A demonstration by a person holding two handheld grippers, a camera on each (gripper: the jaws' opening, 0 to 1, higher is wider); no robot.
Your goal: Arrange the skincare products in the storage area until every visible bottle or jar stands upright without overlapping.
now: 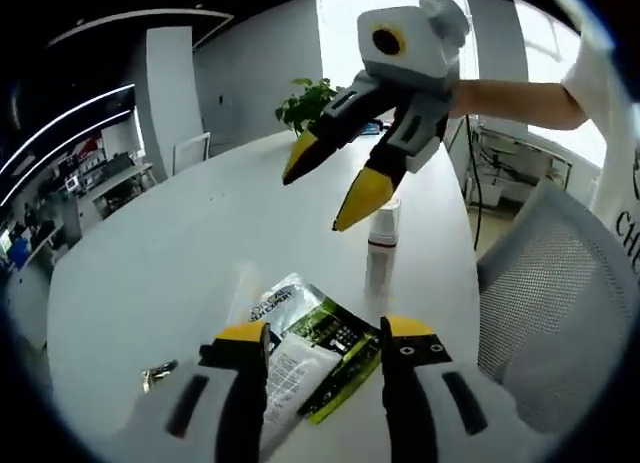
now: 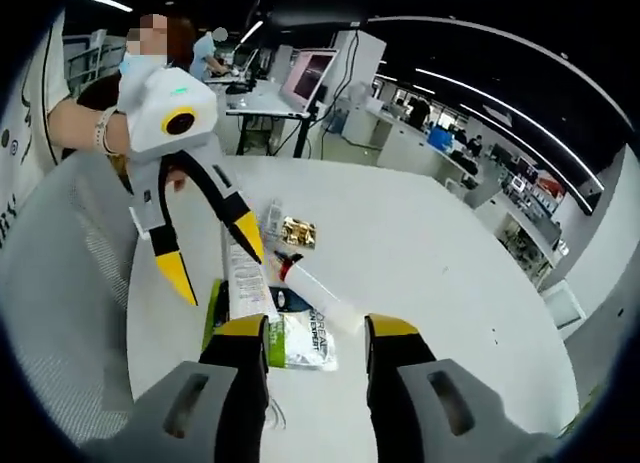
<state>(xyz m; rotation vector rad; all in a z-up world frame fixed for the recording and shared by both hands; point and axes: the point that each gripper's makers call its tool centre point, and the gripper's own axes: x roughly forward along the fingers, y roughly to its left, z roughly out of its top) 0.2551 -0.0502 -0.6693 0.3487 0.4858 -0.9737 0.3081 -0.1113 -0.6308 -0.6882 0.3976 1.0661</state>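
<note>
A slim white bottle (image 1: 381,253) with a clear cap and a red band stands upright on the white table (image 1: 150,273); in the right gripper view the bottle (image 2: 318,288) appears slanted. Flat sachets, white and green (image 1: 305,343), lie overlapping just beyond my left gripper (image 1: 328,333), which is open and empty. My right gripper (image 1: 330,181) hangs open above the bottle. In the right gripper view, the right gripper (image 2: 315,333) is open over the sachets (image 2: 295,338), and the left gripper (image 2: 215,256) is open beside a long white packet (image 2: 240,273).
A small gold wrapped item (image 1: 156,374) (image 2: 298,231) lies on the table, next to a clear packet (image 2: 271,219). A grey mesh chair (image 1: 560,283) (image 2: 70,283) stands at the table's edge. A potted plant (image 1: 308,103) sits at the far end. A person's arm (image 1: 520,101) holds the right gripper.
</note>
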